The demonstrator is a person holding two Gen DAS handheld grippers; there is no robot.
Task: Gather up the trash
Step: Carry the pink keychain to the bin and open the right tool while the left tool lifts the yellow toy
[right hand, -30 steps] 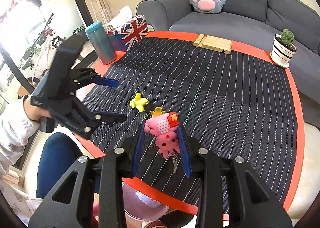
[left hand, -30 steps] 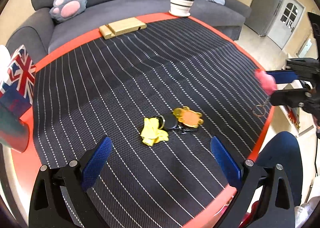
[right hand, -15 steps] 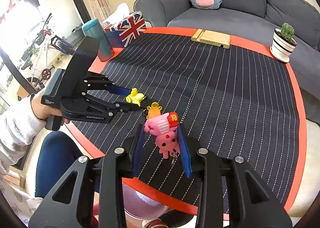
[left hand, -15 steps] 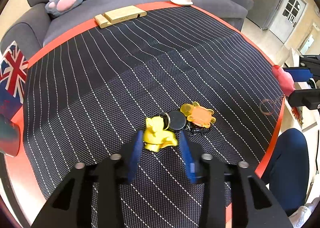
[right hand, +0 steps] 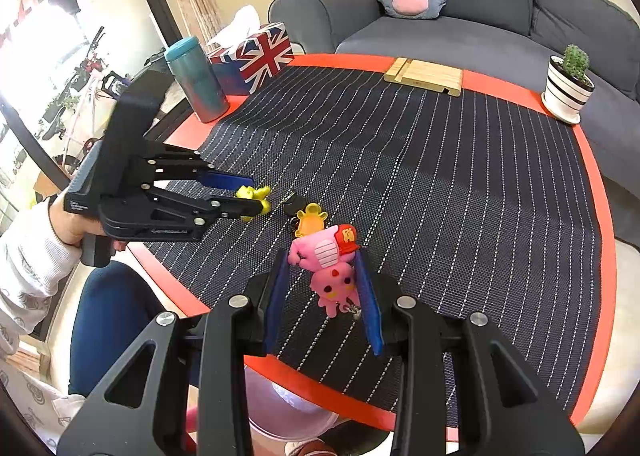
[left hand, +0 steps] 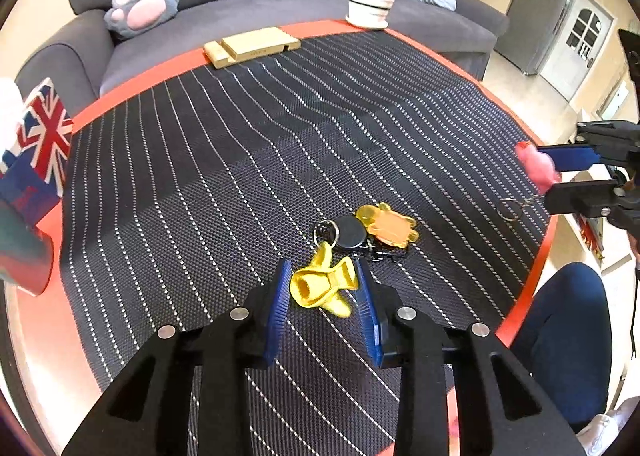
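Observation:
A yellow rubber charm [left hand: 324, 288] lies on the black striped mat [left hand: 240, 160] near the table's front edge. My left gripper [left hand: 322, 272] is closing on it, and both blue pads touch its sides. A black round reel [left hand: 348, 232] and an orange animal charm [left hand: 390, 226] lie just beyond, joined to it by key rings. In the right wrist view my right gripper [right hand: 324, 260] is shut on a pink cartoon keychain figure [right hand: 324, 264], held above the red table rim. The left gripper [right hand: 256, 194] with the yellow charm [right hand: 252, 192] shows to its left.
A Union Jack tissue box [right hand: 260, 56] and a teal tumbler [right hand: 198, 80] stand at the table's left. A wooden block [right hand: 426, 76] and a potted cactus [right hand: 568, 92] sit at the far rim, before a grey sofa. A pale bag-lined bin [right hand: 288, 404] shows below the near edge.
My left gripper went from wide open to closed around the yellow charm and came down over it. The right gripper kept still with the pink figure.

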